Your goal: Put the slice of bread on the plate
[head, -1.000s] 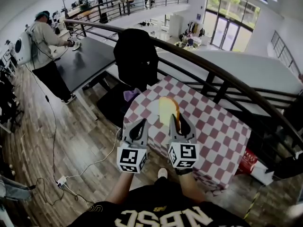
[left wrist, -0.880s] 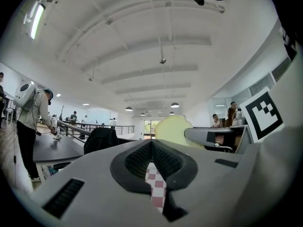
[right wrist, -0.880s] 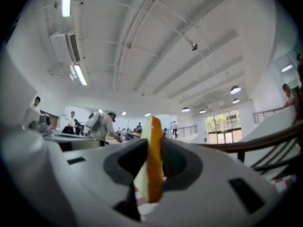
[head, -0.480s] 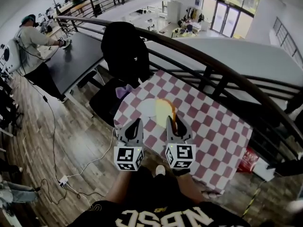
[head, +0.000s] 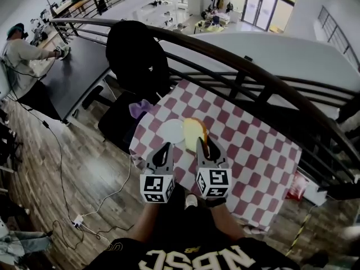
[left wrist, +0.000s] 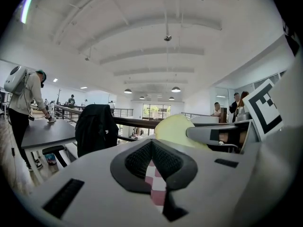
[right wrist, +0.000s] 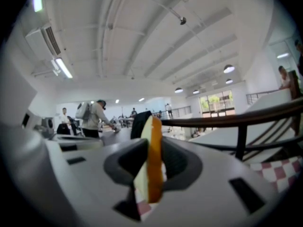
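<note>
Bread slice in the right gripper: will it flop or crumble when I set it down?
Probably fairly stiff: the slice of bread stands upright on edge in the right gripper without drooping. Likely light and easily dented where the jaws pinch it. Thin and standing on edge, it would probably tip flat once released over the plate.

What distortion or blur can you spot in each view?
Head view: the fisheye lens bends the railing into an arc. Left gripper view: the corners are black and the ceiling beams curve. Right gripper view: the bread slice between the jaws is soft because it is so close.
</note>
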`<state>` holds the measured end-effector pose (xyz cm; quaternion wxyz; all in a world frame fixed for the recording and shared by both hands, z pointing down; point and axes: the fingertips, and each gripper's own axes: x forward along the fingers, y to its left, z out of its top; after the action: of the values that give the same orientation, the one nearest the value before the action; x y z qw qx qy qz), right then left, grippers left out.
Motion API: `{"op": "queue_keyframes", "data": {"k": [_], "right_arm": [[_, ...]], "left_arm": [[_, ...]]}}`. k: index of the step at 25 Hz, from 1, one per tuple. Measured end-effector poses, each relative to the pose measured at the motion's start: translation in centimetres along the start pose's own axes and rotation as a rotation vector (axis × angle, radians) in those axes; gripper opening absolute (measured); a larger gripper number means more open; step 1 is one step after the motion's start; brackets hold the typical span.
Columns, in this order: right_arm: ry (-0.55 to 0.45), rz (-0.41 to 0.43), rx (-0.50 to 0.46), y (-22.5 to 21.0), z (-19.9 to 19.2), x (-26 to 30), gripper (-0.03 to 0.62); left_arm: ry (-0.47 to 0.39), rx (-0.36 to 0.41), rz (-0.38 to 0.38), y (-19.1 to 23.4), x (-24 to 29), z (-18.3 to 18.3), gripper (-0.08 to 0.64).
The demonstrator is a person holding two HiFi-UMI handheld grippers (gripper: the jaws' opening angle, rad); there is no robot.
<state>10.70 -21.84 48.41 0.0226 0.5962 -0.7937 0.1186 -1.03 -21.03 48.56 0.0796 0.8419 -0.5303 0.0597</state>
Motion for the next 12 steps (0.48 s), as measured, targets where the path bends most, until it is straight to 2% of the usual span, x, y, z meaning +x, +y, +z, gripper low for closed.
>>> {"op": "queue_keyframes", "data": {"k": [4, 10, 12], "right_arm": [[0.045, -0.013, 0.005, -1.4, -0.9, 2.1, 0.099], [0.150, -0.002, 0.040, -7.2, -5.5, -0.1, 0.100], [0.196, 0.006, 0.059, -7.9, -7.8, 0.6, 0.100]], "left_arm": [[0.039, 0.002, 0.000, 0.7, 2.8, -1.2, 0.018], [0.117, -0.005, 0.015, -5.0, 4.8, -5.3, 0.018], [0.149, -0.015, 0.025, -5.1, 5.5, -7.1, 0.018]]}}
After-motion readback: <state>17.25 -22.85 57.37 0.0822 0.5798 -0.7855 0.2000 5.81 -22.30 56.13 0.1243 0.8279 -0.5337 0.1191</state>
